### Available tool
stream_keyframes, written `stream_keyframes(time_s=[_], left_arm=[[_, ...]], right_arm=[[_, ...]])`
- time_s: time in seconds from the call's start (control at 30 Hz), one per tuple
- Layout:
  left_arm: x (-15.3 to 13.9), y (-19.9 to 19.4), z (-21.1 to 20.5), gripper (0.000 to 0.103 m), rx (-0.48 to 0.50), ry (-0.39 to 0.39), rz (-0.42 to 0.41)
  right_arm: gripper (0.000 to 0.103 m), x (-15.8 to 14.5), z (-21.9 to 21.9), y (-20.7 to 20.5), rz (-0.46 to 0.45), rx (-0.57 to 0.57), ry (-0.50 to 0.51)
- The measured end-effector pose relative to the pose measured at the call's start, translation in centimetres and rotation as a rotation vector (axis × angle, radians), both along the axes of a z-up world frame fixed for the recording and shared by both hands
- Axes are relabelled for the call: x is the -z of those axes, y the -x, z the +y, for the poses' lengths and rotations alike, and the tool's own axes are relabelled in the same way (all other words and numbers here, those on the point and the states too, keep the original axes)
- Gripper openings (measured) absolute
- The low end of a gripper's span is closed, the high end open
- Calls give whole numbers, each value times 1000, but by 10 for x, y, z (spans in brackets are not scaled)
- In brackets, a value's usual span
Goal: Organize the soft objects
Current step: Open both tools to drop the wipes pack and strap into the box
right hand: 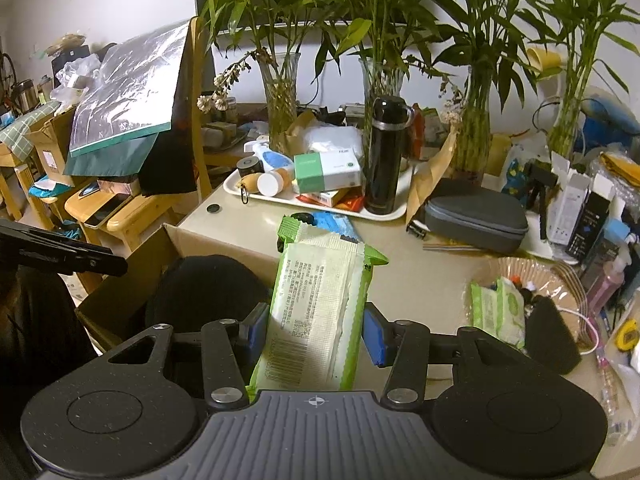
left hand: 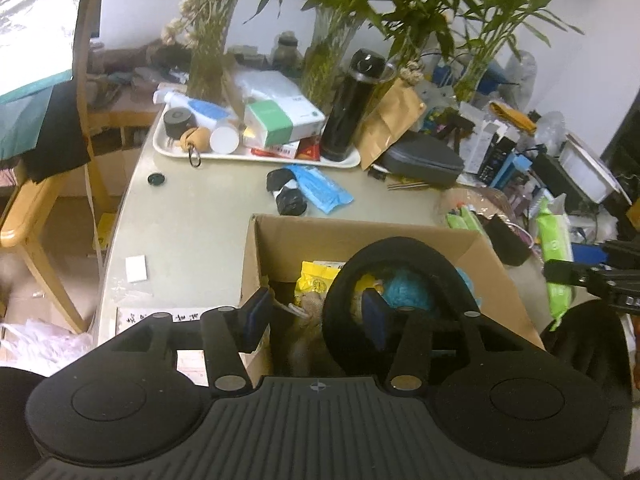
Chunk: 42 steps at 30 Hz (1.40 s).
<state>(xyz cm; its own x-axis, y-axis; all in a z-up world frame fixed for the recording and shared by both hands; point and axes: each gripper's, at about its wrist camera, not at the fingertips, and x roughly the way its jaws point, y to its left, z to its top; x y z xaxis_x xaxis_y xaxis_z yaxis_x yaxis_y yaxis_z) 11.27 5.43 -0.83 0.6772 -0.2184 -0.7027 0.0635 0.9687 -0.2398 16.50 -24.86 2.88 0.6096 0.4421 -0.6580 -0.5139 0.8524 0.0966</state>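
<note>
Right gripper [right hand: 316, 330] clamped on the wet-wipes pack [right hand: 316, 304] mid-body — soft, slick film, keep your squeeze central; left gripper [left hand: 316, 316] apart over the cardboard box [left hand: 372, 236].

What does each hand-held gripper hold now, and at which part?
The right hand-held gripper grips the green-and-white soft wipes pack across its lower middle. The left hand-held gripper is open, holding nothing.

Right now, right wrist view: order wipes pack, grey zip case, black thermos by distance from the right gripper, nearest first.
1. wipes pack: between the right gripper pads, held.
2. grey zip case: on the table, ahead and right.
3. black thermos: upright on the white tray, farther back.
</note>
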Motion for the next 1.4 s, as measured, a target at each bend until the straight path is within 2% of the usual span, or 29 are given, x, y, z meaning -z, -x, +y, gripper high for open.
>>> stream_keyframes(time_s=[0.17, 0.3, 0.57, 0.83, 0.9, 0.97, 1.07, 1.4], left_arm=[[-3, 9, -4, 50, 22, -40, -46], [-5, 13, -7, 55, 32, -66, -73], [-4, 18, -14, 56, 49, -142, -104], [-4, 18, -11, 56, 47, -126, -107], [-4, 18, -11, 56, 45, -121, -108], [-5, 18, -11, 56, 46, -122, -108], [-5, 18, -11, 56, 48, -125, -111], [-4, 16, -12, 56, 49, -152, -120]], right_arm=[[52, 4, 2, 0, 20, -8, -15], [52, 8, 6, -1, 34, -24, -31], [52, 13, 15, -1, 55, -43, -45], [52, 9, 16, -4, 88, -69, -127], [53, 13, 17, -7, 123, -95, -154], [70, 21, 20, -13, 187, -103, -156], [87, 26, 20, -12, 173, -84, -149], [100, 28, 24, -5, 100, -89, -60]])
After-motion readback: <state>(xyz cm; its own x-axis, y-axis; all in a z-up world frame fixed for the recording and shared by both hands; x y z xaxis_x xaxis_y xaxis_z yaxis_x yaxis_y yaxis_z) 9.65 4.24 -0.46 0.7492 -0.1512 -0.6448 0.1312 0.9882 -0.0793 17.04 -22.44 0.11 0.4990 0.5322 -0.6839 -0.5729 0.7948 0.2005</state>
